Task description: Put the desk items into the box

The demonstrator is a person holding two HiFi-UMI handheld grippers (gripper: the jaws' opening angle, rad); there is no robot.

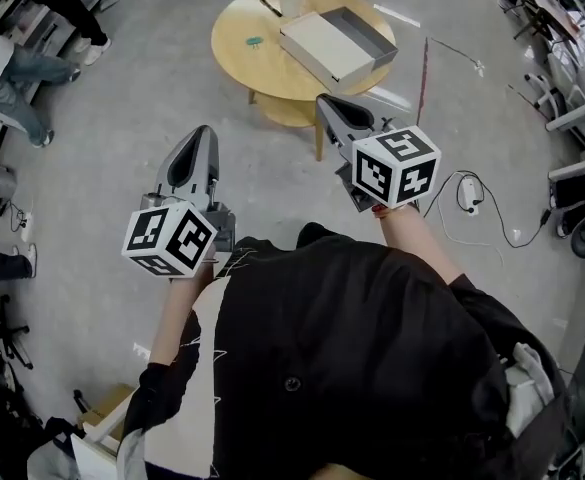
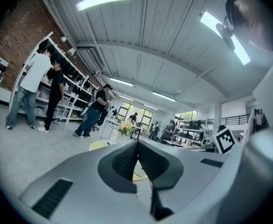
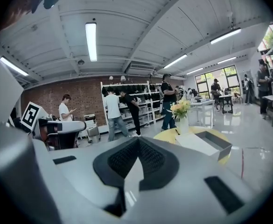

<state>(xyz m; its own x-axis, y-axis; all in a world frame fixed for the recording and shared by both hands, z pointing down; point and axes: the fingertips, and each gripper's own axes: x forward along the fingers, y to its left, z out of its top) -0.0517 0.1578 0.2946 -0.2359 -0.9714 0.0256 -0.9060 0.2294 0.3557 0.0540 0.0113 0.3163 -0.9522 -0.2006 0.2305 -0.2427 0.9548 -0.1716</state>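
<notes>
Presently the left gripper [image 1: 202, 134] and right gripper [image 1: 325, 102] are hanging with fingers closed, empty, well apart from the round yellow desk [image 1: 234, 23] carrying a slim black pen [image 1: 270, 6] and an open grey box [image 1: 368, 31].

A pale grey concrete floor [image 1: 122, 168] is stretching across a wide workshop hall and catching the light, with a white charger [image 1: 467, 193] and its cable lying loose on it, well apart from a round yellow tabletop [image 1: 234, 18]. Long tube lights [image 3: 90, 41] are glowing along a white ribbed ceiling [image 3: 141, 17], and daylight is coming in through tall windows [image 3: 220, 78] at the far end. Several people [image 3: 112, 113] are standing at white shelving [image 3: 145, 94] running along a red brick wall [image 3: 80, 99].
</notes>
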